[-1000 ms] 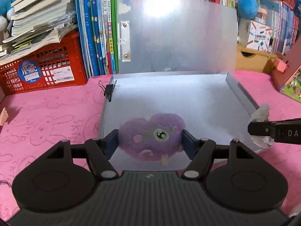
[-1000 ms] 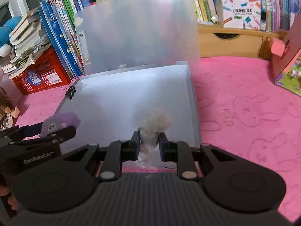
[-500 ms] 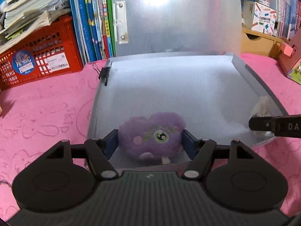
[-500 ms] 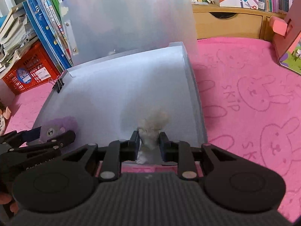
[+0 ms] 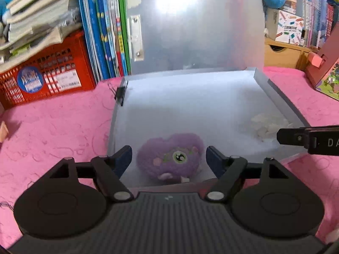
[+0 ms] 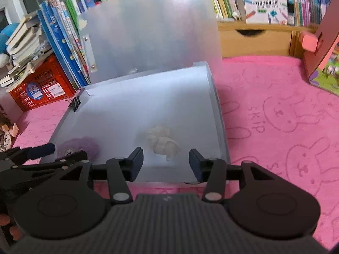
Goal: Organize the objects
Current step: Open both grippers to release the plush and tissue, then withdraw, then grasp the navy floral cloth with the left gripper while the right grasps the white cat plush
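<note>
A translucent plastic box (image 5: pixel 190 105) lies open on the pink mat, its lid (image 5: pixel 195 29) standing upright at the back. A purple plush toy (image 5: pixel 169 156) lies in the box near its front left; it also shows in the right wrist view (image 6: pixel 78 148). A white fluffy toy (image 6: pixel 163 140) lies in the box near its front right, also seen in the left wrist view (image 5: pixel 267 124). My left gripper (image 5: pixel 168 160) is open, its fingers either side of the purple plush without touching. My right gripper (image 6: pixel 166 165) is open just in front of the white toy.
A red crate (image 5: pixel 42 80) with books stacked on it and upright blue books (image 5: pixel 99 33) stand at the back left. A wooden drawer unit (image 6: pixel 254 38) and a cardboard toy house (image 6: pixel 324 53) stand at the back right. A black binder clip (image 5: pixel 120 94) sits on the box's left rim.
Both grippers have opened. The purple plush and the white toy, held before, now lie loose on the box floor.
</note>
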### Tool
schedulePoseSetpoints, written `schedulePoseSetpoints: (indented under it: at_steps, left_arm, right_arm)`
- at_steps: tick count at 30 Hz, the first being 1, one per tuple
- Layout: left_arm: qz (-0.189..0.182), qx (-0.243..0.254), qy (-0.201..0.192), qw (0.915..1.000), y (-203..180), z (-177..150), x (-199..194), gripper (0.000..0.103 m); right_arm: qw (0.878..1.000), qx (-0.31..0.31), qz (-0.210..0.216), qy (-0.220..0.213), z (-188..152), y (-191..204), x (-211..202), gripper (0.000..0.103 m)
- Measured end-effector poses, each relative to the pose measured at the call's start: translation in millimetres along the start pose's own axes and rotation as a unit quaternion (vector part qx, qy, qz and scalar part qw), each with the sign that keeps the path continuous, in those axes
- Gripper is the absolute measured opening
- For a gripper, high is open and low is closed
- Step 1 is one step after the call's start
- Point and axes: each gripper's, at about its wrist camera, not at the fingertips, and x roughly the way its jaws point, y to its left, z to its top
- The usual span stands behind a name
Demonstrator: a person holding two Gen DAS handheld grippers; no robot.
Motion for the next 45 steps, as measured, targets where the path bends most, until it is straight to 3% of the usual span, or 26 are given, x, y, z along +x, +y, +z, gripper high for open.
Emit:
schedulePoseSetpoints:
  at_steps: [14,22,30,45]
  left_arm:
    - [-0.017,0.02,-0.046,0.9986,6,-17,-74,0.092]
    - [-0.038,-0.008,-0.061,0.9974,22,-42,-113,0.093]
    - [-0.042,-0.007,-0.077,0.9961,29,-78,-140,0.095]
    - [-0.043,-0.011,-0.07,0.9966,38,-138,-157,0.096]
  right_arm:
    - [0.997,-0.046,0.027,-0.059,-20,9,-76,0.081]
    - [0.994,-0.069,0.03,-0.084,-53,9,-108,0.086]
    - [0.992,-0.085,0.021,-0.092,-85,7,-125,0.087]
    - [0.991,-0.094,-0.019,-0.096,-136,-6,-138,0.091]
